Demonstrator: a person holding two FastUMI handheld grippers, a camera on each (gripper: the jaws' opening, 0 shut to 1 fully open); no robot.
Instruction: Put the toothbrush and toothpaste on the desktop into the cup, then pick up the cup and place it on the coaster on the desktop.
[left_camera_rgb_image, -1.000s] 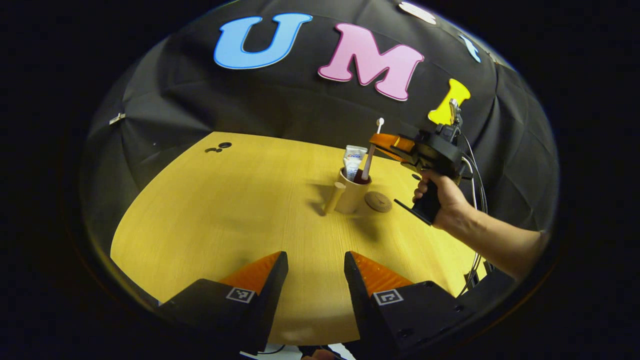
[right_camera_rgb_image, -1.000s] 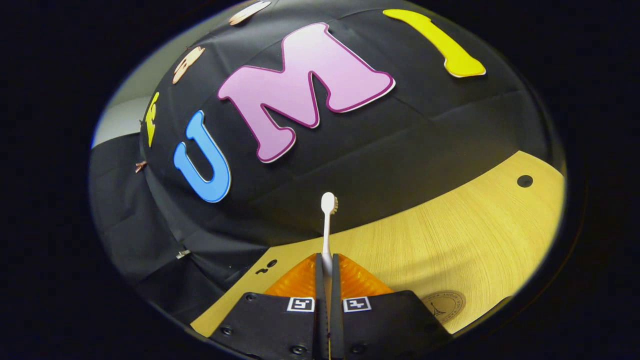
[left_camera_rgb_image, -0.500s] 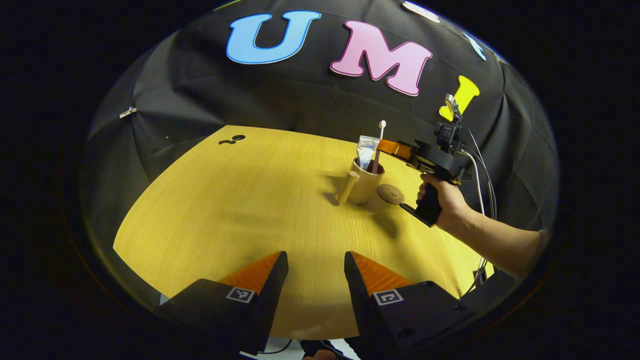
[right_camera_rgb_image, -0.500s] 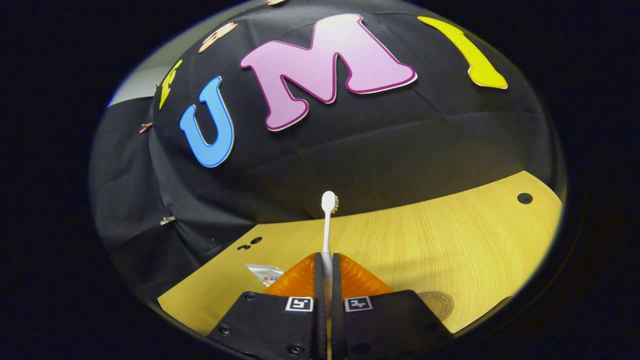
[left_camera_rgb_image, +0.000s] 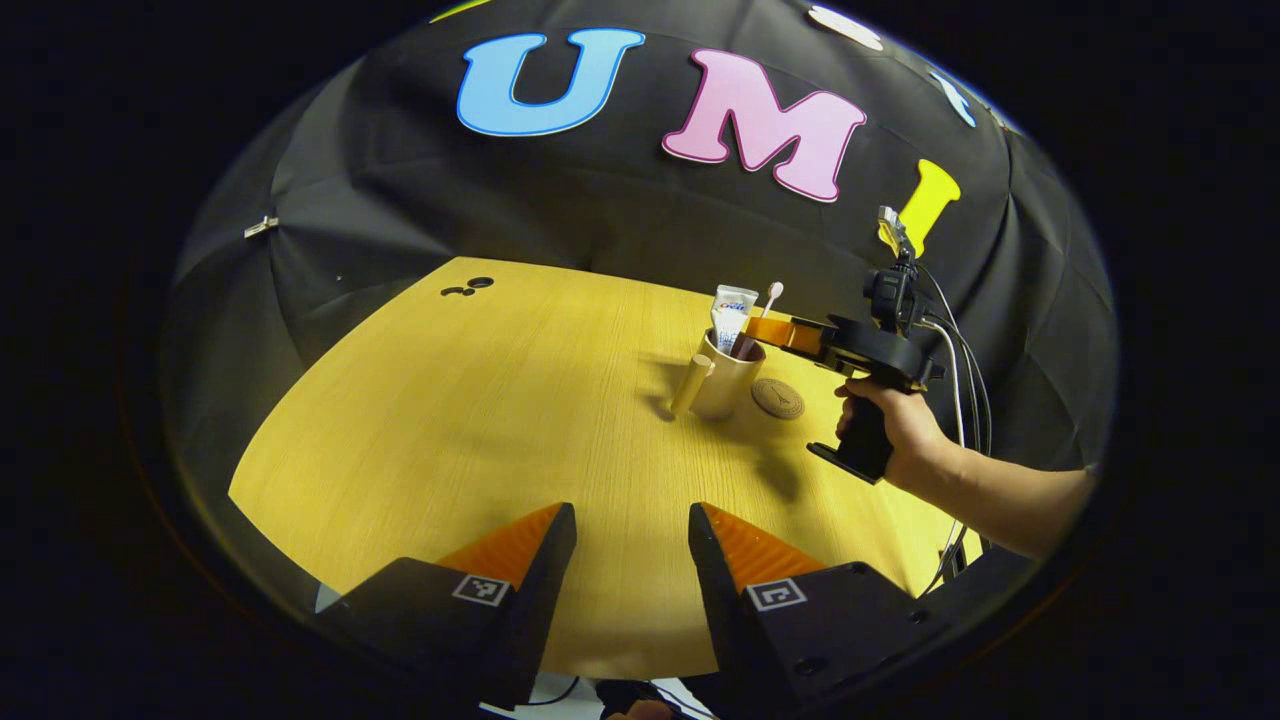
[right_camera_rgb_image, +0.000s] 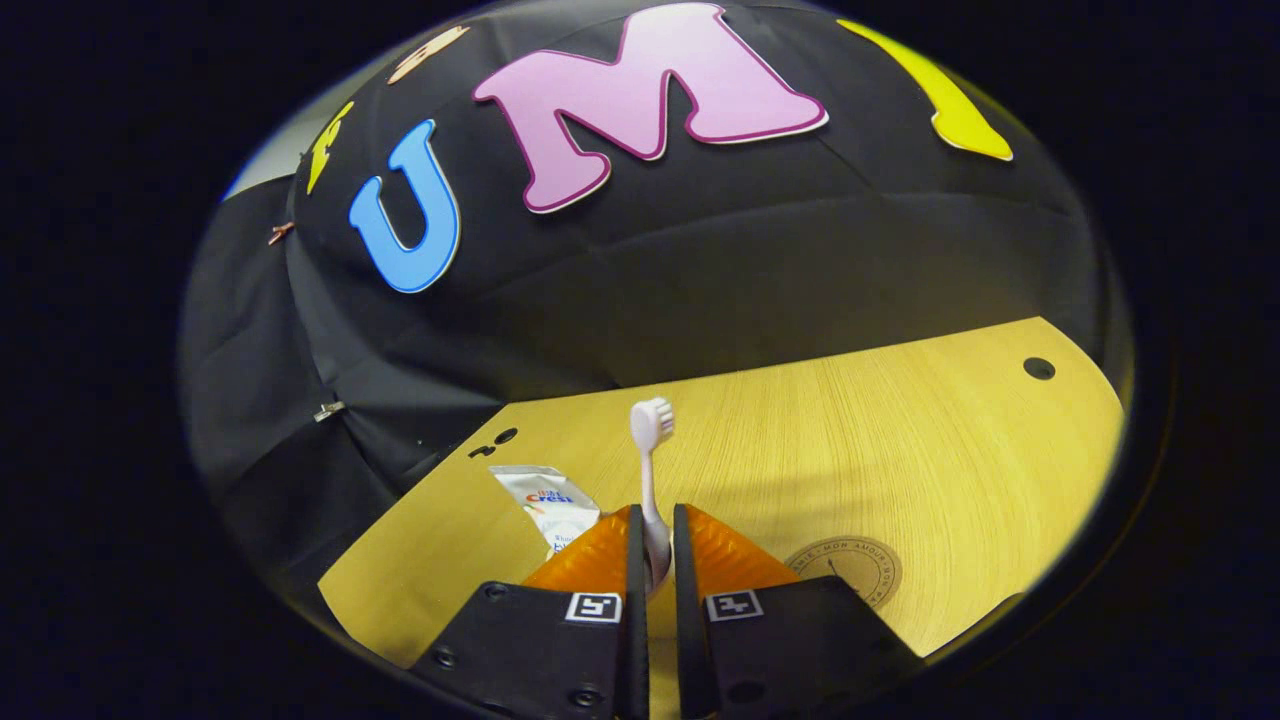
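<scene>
A beige cup (left_camera_rgb_image: 722, 385) with a handle stands on the yellow wooden table (left_camera_rgb_image: 480, 420), a round coaster (left_camera_rgb_image: 778, 398) just to its right. The toothpaste tube (left_camera_rgb_image: 731, 310) stands in the cup, and in the right gripper view its top (right_camera_rgb_image: 548, 498) pokes up left of the fingers. The white toothbrush (left_camera_rgb_image: 768, 298) leans in the cup with its head up. My right gripper (right_camera_rgb_image: 655, 530) sits over the cup's mouth, its fingers a little apart around the toothbrush (right_camera_rgb_image: 651, 430) shaft. My left gripper (left_camera_rgb_image: 628, 540) hovers open over the near table edge, holding nothing.
A hand (left_camera_rgb_image: 890, 425) holds the right gripper (left_camera_rgb_image: 757, 330) from the right, cables trailing behind it. The coaster (right_camera_rgb_image: 846, 570) lies right of my right fingers. Small holes (left_camera_rgb_image: 468, 288) mark the table's far left corner. Black cloth walls close the back.
The right gripper came down over the cup with the toothbrush, which now sits lower and leans. Its fingers have parted slightly. The left gripper stayed open and nearly still.
</scene>
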